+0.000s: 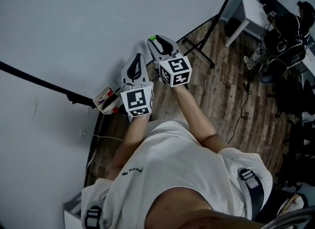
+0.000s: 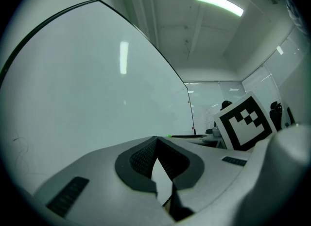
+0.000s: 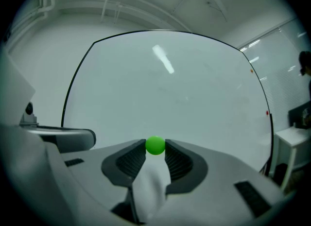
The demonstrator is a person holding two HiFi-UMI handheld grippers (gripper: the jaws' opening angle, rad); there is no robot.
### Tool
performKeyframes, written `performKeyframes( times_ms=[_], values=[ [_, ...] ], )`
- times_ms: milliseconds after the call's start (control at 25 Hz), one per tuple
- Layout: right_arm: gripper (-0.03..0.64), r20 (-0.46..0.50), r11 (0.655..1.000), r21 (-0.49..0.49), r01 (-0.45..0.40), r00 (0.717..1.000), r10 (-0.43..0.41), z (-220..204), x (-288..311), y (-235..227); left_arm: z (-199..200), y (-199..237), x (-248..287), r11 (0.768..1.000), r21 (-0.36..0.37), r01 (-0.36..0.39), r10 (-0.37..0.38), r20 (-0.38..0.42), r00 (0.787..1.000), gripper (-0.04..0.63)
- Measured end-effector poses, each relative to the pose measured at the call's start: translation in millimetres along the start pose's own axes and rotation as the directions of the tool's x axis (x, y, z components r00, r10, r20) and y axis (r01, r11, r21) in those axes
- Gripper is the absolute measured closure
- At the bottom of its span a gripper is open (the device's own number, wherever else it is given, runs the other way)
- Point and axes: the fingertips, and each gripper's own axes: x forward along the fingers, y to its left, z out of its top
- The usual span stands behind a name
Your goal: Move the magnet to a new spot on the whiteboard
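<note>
A small green ball magnet [image 3: 155, 145] sits pinched between the tips of my right gripper [image 3: 155, 147], which is shut on it. In the head view the magnet [image 1: 152, 38] shows at that gripper's tip, close to the whiteboard [image 1: 83, 21]. The whiteboard [image 3: 170, 89] fills the right gripper view; whether the magnet touches it I cannot tell. My left gripper [image 1: 137, 59] is held just left of the right one, also pointed at the board. Its jaws [image 2: 156, 139] meet at the tips with nothing between them.
A tray of markers [image 1: 106, 99] hangs at the board's lower edge. Small red magnets [image 3: 251, 71] dot the board's right side. The board's black stand legs [image 1: 198, 50] spread over the wooden floor. A white table [image 1: 252, 10] and a dark chair with bags [image 1: 285, 41] stand at right.
</note>
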Motion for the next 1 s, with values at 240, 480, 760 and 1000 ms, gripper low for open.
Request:
performKeyframes(
  times_ms=[240, 480, 760, 1000],
  values=[
    [0.486, -0.009, 1.000, 0.001, -0.002, 1.000, 0.002, -2, 6, -5, -1, 1, -2, 1.000, 0.001, -0.002, 0.002, -0.003, 1.000, 0.592],
    [0.486, -0.012, 1.000, -0.001, -0.008, 1.000, 0.008, -2, 12, -8, -1, 2, -5, 1.000, 0.000, -0.006, 0.006, -0.007, 1.000, 0.592],
    [0.486, -0.036, 0.999, -0.036, -0.023, 0.999, 0.022, -11, 30, -9, -3, 3, -4, 1.000, 0.004, -0.007, 0.007, -0.006, 1.000, 0.592],
    [0.486, -0.061, 0.998, -0.058, -0.033, 0.998, 0.029, -18, 38, -13, -3, 2, -5, 1.000, 0.016, -0.012, 0.012, -0.005, 1.000, 0.592]
  ],
)
